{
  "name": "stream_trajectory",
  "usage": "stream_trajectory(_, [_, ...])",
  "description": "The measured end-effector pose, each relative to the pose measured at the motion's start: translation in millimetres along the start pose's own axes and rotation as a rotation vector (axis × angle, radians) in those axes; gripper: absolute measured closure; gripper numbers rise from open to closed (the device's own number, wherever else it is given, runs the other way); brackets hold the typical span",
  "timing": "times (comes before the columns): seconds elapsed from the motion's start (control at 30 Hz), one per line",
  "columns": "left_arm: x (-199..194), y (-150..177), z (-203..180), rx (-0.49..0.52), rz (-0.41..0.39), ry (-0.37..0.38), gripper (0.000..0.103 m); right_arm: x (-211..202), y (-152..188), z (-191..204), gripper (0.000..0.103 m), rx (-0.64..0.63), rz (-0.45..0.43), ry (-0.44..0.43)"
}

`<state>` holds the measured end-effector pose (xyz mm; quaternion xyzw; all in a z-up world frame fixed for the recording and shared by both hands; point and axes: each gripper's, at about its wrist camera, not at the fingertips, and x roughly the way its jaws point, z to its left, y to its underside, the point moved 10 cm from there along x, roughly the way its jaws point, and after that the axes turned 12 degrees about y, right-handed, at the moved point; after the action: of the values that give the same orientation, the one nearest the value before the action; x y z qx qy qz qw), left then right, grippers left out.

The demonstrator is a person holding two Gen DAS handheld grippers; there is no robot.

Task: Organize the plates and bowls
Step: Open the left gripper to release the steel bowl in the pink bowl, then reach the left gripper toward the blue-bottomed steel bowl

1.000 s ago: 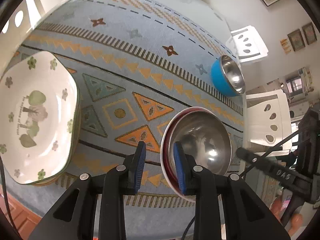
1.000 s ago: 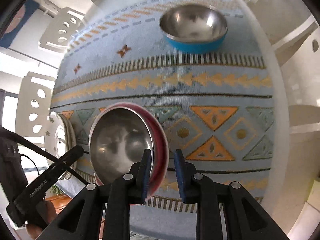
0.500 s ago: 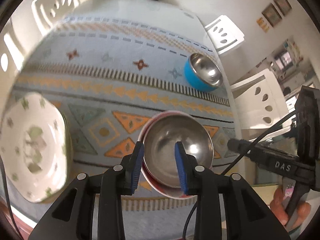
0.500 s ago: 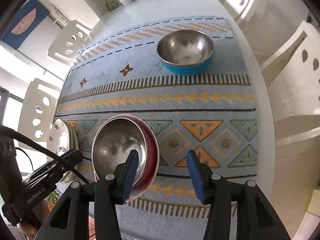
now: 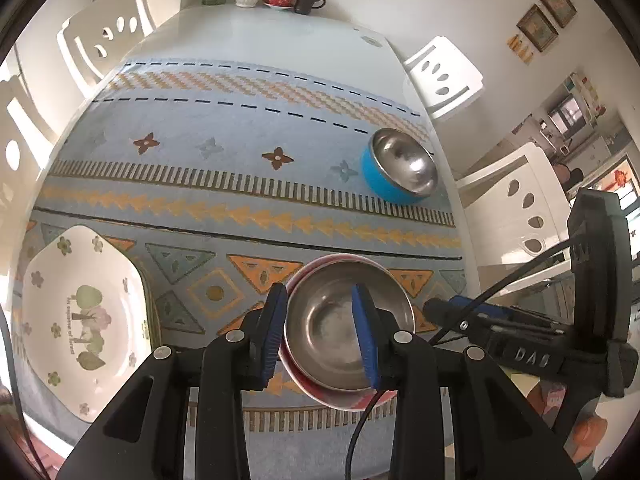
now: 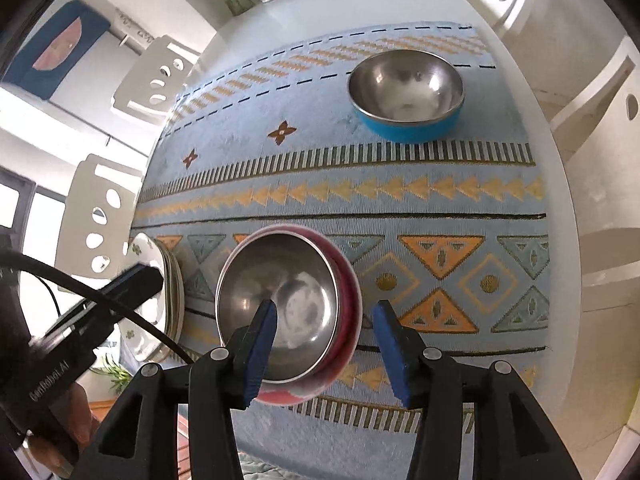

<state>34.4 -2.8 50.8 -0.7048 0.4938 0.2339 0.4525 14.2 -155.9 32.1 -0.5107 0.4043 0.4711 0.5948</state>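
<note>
A red steel-lined bowl (image 5: 320, 320) (image 6: 280, 300) stands on the patterned mat near the front edge; it looks like two nested bowls. My left gripper (image 5: 322, 334) is open, its fingers straddling the bowl's left rim, above it. My right gripper (image 6: 326, 340) is open wide, its fingers straddling the bowl's right rim. A blue steel-lined bowl (image 5: 400, 172) (image 6: 406, 94) stands at the far right of the mat. A stack of white flowered plates (image 5: 80, 316) (image 6: 154, 300) lies at the front left.
White chairs (image 5: 444, 76) ring the white table (image 5: 280, 36). A vase, a red cup and a dark teapot (image 5: 308, 0) stand at the far end. The table's right edge (image 6: 568, 200) is close to the blue bowl.
Both grippers have drawn back and up from the red bowl. The right gripper has opened from nearly shut to wide open. The bowl stays on the mat.
</note>
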Motion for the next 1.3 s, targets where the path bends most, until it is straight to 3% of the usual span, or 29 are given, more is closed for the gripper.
stream_trajectory(0.3, [-6,-25,11,-0.043,-0.037,-0.009,0.072,-4,-30,-5,0.054,0.030,-0.029,-0.038])
stream_trajectory(0.47, [-3,-45,8,-0.033,-0.049,-0.010,0.071,-30,-64,-16,0.054,0.101,-0.154,-0.126])
stream_trajectory(0.57, [8,-57,6,-0.021,-0.035,-0.007,0.060,-43,-85,-33,0.049,0.166,-0.230,-0.150])
stream_trajectory(0.6, [12,-60,6,-0.020,-0.028,-0.005,0.049,-43,-91,-41,0.049,0.193,-0.245,-0.152])
stream_trajectory(0.63, [18,-65,5,-0.018,-0.022,0.002,0.043,-40,-96,-47,0.048,0.217,-0.245,-0.153])
stream_trajectory(0.87, [83,-104,-15,0.023,0.086,0.071,0.043,19,-119,-87,0.047,0.339,-0.139,-0.118])
stream_trajectory(1.03, [148,-129,-20,-0.027,0.183,0.134,0.045,58,-140,-110,0.047,0.362,-0.089,-0.092])
stream_trajectory(1.3, [214,-132,-30,-0.047,0.297,0.179,0.050,99,-164,-125,0.047,0.352,-0.065,-0.066])
